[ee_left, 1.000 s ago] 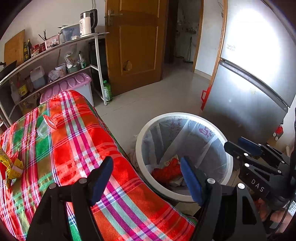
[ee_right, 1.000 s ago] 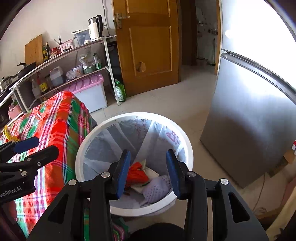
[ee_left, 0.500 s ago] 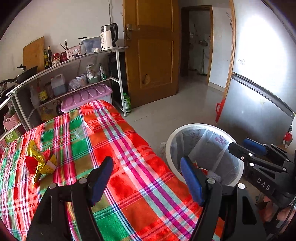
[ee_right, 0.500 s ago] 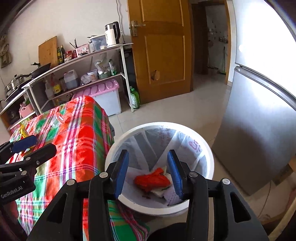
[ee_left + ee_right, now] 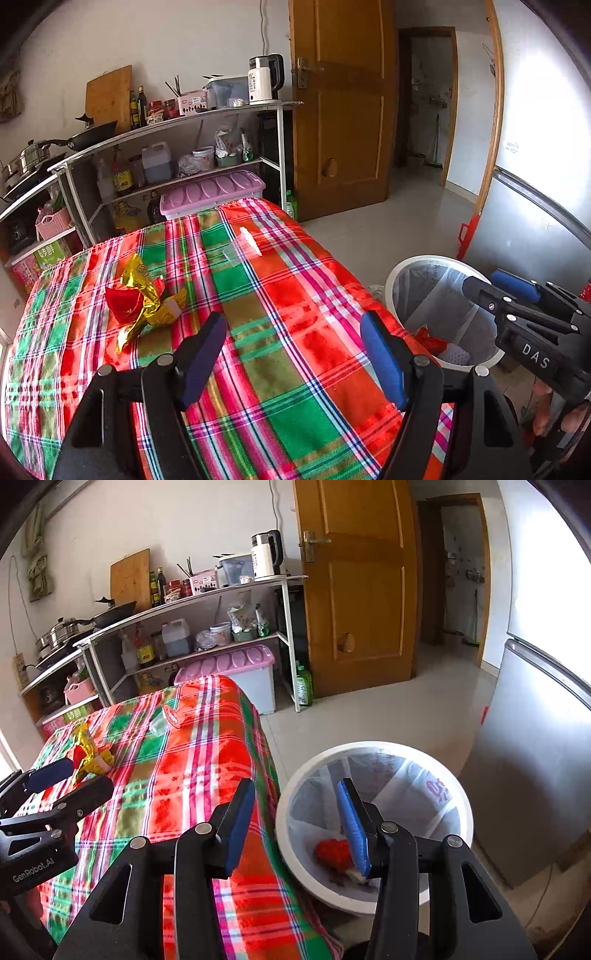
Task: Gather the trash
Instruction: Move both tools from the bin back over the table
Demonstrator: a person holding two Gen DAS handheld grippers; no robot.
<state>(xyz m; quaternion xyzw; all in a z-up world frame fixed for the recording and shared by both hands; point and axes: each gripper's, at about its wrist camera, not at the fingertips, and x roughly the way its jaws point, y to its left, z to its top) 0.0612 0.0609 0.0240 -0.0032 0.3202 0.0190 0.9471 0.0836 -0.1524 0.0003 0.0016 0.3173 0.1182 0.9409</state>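
Wrapper (image 5: 144, 299) and plastic bag (image 5: 242, 247) lie on table (image 5: 295, 387); bin (image 5: 295, 834) stands right of it

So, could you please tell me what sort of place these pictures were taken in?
Most likely a home kitchen. A metal shelf rack holds an electric kettle, sauce bottles and a wok; a steel fridge stands beside a lined trash bin, and a table wears a plaid cloth.
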